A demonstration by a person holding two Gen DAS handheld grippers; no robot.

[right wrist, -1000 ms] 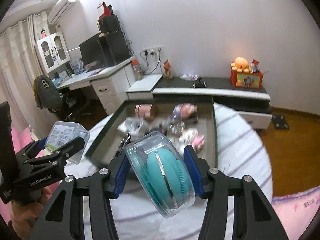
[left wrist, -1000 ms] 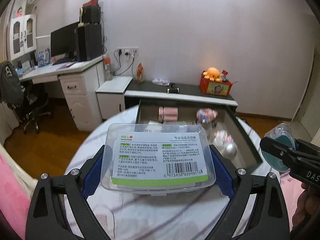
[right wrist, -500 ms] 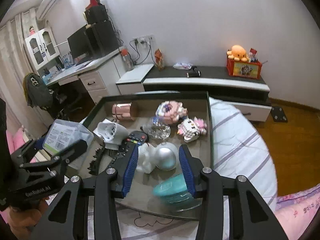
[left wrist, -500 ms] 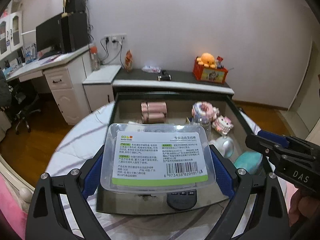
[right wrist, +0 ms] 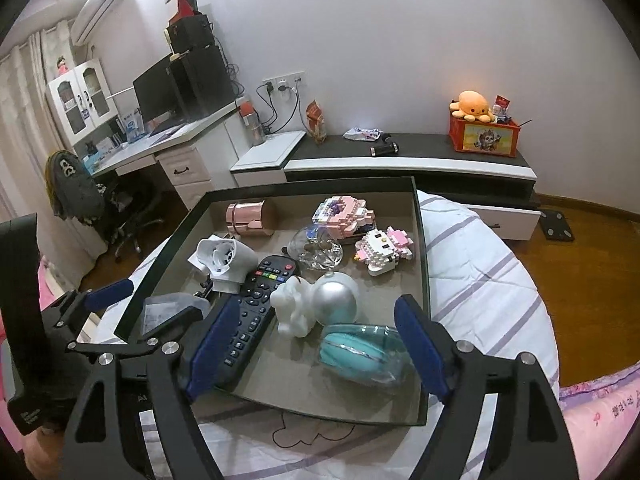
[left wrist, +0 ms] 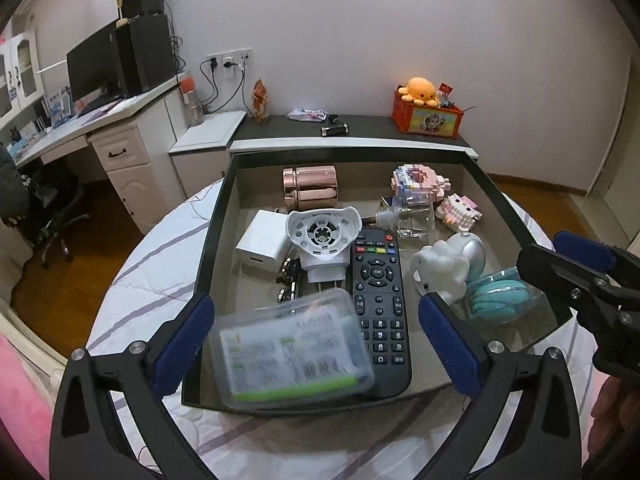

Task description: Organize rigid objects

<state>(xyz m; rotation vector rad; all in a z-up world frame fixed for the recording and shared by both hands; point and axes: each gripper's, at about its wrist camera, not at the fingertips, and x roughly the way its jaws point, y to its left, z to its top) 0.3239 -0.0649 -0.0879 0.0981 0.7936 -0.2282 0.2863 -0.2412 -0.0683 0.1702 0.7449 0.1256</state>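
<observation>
Both hand-held grippers over the tray [left wrist: 216,216].

Our left hand-held gripper [left wrist: 316,336]: jaws opening, clear floss box [left wrist: 294,350] blurred between them, pads off it.

Our right hand-held gripper [right wrist: 316,346]: jaws opening, teal puff case [right wrist: 362,354] lying in the tray's near right corner, untouched.

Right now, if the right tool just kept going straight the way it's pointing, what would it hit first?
Most likely the teal case in clear plastic, lying in the tray between the right tool's opening jaws, untouched by them. Behind it sits the silver ball. Depth is hard to judge through the fisheye.
</observation>
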